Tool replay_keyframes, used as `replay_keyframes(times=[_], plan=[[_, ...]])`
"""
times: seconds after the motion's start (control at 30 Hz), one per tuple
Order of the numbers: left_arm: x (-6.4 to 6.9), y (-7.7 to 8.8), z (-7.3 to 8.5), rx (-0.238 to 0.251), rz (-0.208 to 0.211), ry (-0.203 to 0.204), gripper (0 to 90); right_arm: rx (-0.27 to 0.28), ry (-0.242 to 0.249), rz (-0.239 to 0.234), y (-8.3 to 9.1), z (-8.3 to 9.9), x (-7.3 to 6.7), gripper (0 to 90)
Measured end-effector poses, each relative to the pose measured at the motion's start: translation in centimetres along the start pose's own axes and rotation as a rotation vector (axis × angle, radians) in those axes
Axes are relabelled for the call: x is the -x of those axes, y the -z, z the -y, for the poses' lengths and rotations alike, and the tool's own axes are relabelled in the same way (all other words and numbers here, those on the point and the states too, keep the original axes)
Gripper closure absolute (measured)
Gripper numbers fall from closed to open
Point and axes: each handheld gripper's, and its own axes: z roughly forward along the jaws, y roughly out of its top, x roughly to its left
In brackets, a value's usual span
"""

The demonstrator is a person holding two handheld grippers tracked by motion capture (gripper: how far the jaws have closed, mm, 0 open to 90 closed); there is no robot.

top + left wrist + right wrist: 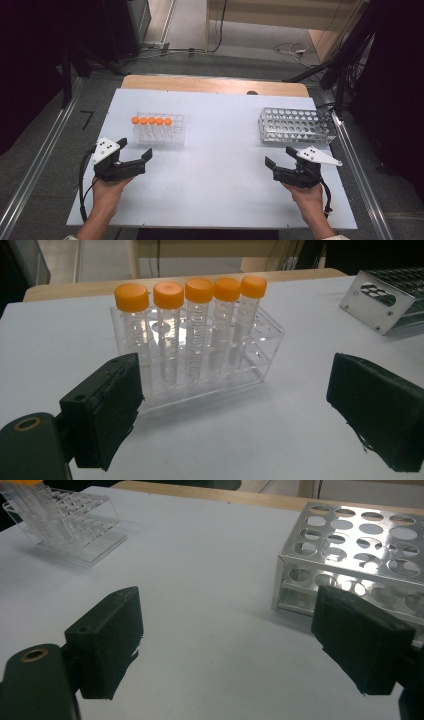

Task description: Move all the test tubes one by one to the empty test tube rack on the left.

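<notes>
The left gripper view shows the left gripper (235, 410) released, jaws wide, facing five orange-capped tubes (192, 325) standing in a clear rack (250, 367) near it. The tubes look light, slick and breakable; just under the cap seems safest. The right gripper (225, 645) also gapes beside the metal rack (350, 555).

Left gripper (134, 146) and right gripper (278, 155) low, well apart, fingers (102, 407) wide, nothing between.

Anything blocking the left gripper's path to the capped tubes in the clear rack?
Nothing visible. The left gripper sits open just short of the clear rack, with only bare table between its jaws and the five orange-capped tubes. The metal rack stands far off right.
</notes>
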Motion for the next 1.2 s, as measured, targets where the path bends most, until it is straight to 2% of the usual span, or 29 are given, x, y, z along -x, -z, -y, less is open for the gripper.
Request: replay_keyframes(times=[0.83,1.2], plan=[[-1.0,0.9,0.5,0.008,-0.033,0.010,8.9,-0.003,-0.040,0.058,1.2,0.5,1.6,7.4],[-1.4,1.4,0.8,0.006,-0.064,0.002,8.9,0.001,-0.055,0.084,2.2,1.0,2.7,7.4]])
